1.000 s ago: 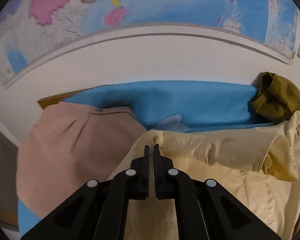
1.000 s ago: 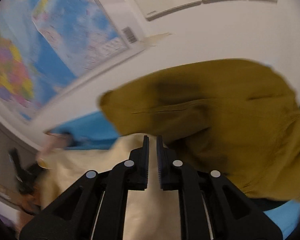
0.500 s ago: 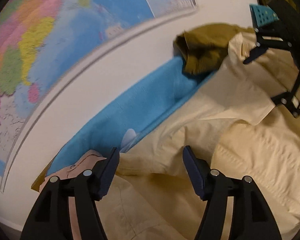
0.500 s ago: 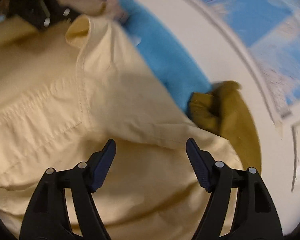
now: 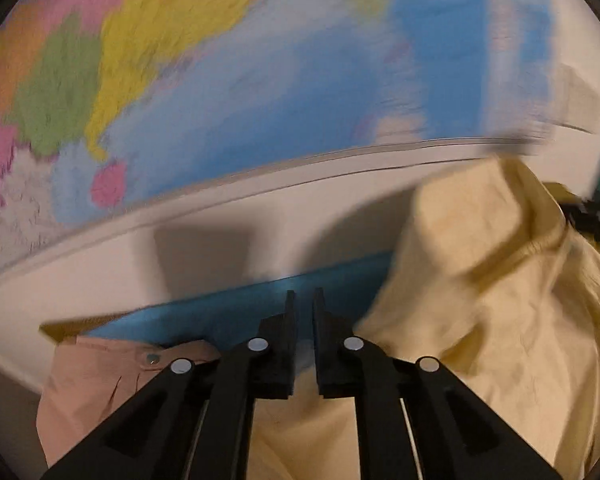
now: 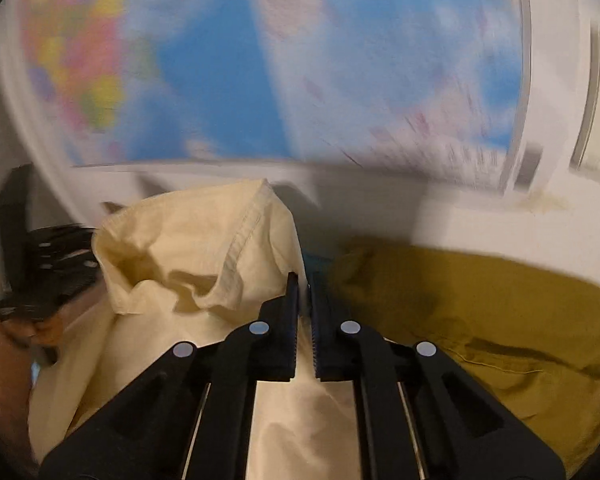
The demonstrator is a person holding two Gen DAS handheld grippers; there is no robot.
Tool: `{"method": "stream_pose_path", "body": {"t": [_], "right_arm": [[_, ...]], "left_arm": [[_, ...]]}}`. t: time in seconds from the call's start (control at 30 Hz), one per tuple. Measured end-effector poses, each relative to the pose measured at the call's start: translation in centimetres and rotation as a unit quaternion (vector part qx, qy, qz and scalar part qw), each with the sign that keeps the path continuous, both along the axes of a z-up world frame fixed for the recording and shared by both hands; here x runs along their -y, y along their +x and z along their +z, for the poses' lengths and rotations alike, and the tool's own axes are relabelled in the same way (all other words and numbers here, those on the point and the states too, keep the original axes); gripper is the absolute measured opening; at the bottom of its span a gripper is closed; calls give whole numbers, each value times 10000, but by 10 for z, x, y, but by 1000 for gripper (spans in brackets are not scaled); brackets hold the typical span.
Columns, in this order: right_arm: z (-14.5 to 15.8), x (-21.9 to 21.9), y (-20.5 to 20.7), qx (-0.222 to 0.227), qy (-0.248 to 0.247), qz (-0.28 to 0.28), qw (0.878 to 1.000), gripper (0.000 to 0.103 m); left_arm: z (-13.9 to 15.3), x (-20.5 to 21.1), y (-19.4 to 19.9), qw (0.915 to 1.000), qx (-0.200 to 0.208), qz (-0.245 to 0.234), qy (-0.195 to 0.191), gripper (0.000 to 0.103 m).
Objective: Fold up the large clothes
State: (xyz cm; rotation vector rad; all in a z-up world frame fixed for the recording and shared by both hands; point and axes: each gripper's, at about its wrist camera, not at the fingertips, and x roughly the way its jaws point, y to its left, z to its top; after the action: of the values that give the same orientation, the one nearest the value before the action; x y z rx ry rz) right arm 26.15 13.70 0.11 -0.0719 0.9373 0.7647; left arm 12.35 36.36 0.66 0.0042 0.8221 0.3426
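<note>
Both grippers stood nearly closed as I viewed them. My right gripper [image 6: 303,280] had its jaws drawn to a narrow slit on a fold of the cream shirt [image 6: 204,248], the cloth rising in a peak just left of the fingertips, so I judged it pinched there. My left gripper [image 5: 303,300] showed an equally narrow gap, with cream cloth passing beneath the fingers; whether fabric lay between them I could not tell. The shirt lay bunched over a blue mat [image 5: 228,312], lifted at its far edge toward the wall map [image 5: 260,92], with a pink garment [image 5: 100,380] to the left and an olive garment [image 6: 500,320] to the right, both touching it. I judged the shirt light, soft and limp: it would sag between two holds and crease easily, though it looked unlikely to slip from the ridged pads. Stitched seams [image 6: 240,236] and hems seemed the surest places to grip. Both tools pointed forward toward the wall, roughly level, held above the table; heavy blur suggested quick motion.
</note>
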Motion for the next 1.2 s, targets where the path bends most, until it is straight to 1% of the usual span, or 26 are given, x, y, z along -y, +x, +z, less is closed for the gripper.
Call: {"method": "stream_pose_path", "body": {"t": [0.07, 0.13, 0.17, 0.2, 0.23, 0.27, 0.3, 0.37, 0.4, 0.43, 0.47, 0.53, 0.6, 0.63, 0.67, 0.73, 0.77, 0.83, 0.9, 0.93, 0.97, 1.0, 1.07, 1.13, 1.17, 1.2], "right_arm": [[-21, 2, 11, -279, 50, -265, 9992, 5], [-29, 4, 14, -324, 58, -374, 9988, 7], [-26, 4, 12, -273, 26, -361, 9990, 11], [-22, 8, 11, -249, 14, -369, 9990, 24], [-17, 12, 7, -272, 58, -374, 9989, 32], [-10, 19, 2, -255, 90, -335, 9991, 40], [-1, 27, -6, -175, 95, -292, 9994, 47], [20, 55, -31, 178, 104, -81, 9998, 55], [27, 67, -40, 268, 75, -46, 9996, 65], [33, 86, -56, 326, 17, -64, 9994, 70], [35, 106, -73, 273, 5, -64, 9996, 76], [31, 140, -103, 44, -43, -29, 10000, 77], [20, 156, -133, -143, -173, -37, 9997, 91], [9, 170, -151, -328, -269, -124, 9990, 92], [-1, 181, -165, -520, -346, -144, 9979, 92], [-18, 199, -185, -783, -273, -223, 9963, 92], [-25, 205, -195, -938, -164, -226, 9952, 91], [-39, 205, -207, -1165, 17, -132, 9931, 71], [-44, 196, -210, -1139, -16, 18, 9935, 27], [-41, 195, -210, -1044, -20, 103, 9945, 15], [-29, 201, -207, -949, 134, 19, 9954, 9], [-20, 200, -202, -849, 262, -29, 9960, 4], [22, 228, -188, -310, 483, -371, 9977, 2], [54, 269, -173, 16, 750, -852, 9935, 2], [65, 286, -164, 175, 758, -1080, 9911, 2], [67, 299, -155, 307, 606, -1345, 9886, 2]], "left_arm": [[-14, -11, 4, 9995, -261, 193, -56, 40], [-23, -17, -1, 9987, -452, 47, -248, 46], [-28, -18, -5, 9983, -546, -12, -214, 49], [-30, -18, -12, 9980, -621, -40, -75, 51], [-30, -18, -18, 9978, -665, -82, -9, 60], [-28, -20, -30, 9976, -672, -160, -41, 63], [-25, -21, -40, 9977, -639, -215, -93, 63], [-16, -19, -68, 9976, -524, -410, -185, 64], [-12, -18, -80, 9975, -469, -477, -209, 64], [-11, -13, -88, 9974, -424, -535, -209, 64], [-8, -7, -100, 9971, -370, -637, -209, 66], [-12, 12, -117, 9963, -314, -784, -166, 71], [-16, 27, -132, 9946, -250, -987, -212, 71], [-18, 31, -144, 9938, -231, -1060, -245, 72], [-21, 42, -141, 9932, -224, -1105, -277, 74], [-26, 53, -153, 9915, -304, -1230, -294, 75], [-28, 59, -160, 9916, -301, -1240, -197, 75], [-31, 67, -159, 9909, -318, -1301, -158, 75], [-30, 72, -165, 9911, -274, -1283, -221, 75], [-28, 72, -168, 9914, -266, -1263, -237, 75], [-25, 73, -171, 9922, -242, -1206, -213, 75], [-25, 73, -171, 9927, -230, -1171, -180, 75], [-19, 71, -179, 9931, -185, -1145, -143, 75], [-15, 69, -187, 9938, -124, -1096, -129, 75], [-11, 67, -193, 9940, -86, -1076, -158, 75], [-9, 66, -199, 9941, -49, -1073, -179, 75]]}}
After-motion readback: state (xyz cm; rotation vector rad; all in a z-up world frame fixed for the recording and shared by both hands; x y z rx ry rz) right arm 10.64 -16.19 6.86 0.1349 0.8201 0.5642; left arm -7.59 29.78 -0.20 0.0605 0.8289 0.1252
